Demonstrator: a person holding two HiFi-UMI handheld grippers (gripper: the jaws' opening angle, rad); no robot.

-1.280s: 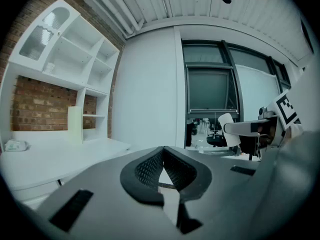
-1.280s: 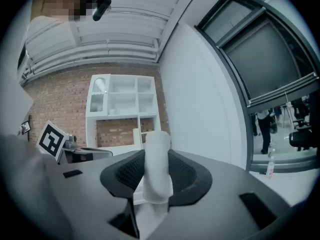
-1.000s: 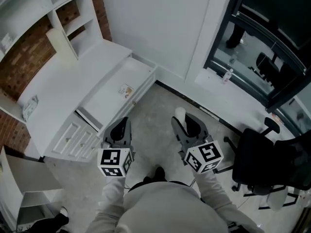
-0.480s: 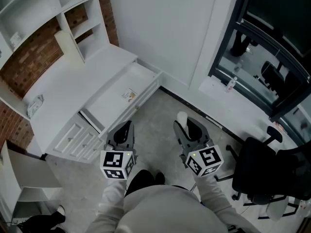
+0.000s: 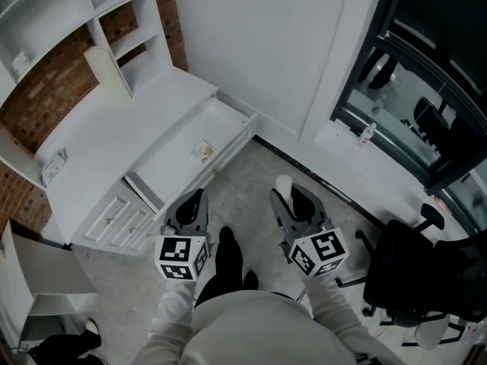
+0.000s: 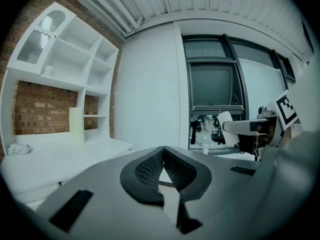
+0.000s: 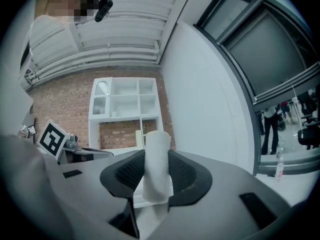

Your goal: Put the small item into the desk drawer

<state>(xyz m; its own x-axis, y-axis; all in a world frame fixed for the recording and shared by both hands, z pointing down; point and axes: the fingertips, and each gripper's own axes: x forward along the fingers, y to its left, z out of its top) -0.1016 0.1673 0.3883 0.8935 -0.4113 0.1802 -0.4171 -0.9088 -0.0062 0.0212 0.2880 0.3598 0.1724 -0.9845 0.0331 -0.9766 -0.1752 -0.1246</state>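
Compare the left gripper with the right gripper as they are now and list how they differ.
The right gripper is shut on a white roll; the left gripper holds nothing. The right gripper's jaws are kept apart by the roll; the left gripper's jaws meet at their tips. The left gripper is nearer the open drawer than the right gripper. Both carry a marker cube and hover over the floor.

The roll (image 7: 156, 164), desk (image 5: 99, 135) and drawer (image 5: 175, 158) are white, the brick wall (image 5: 38, 93) red-brown, the chair (image 5: 411, 265) black.
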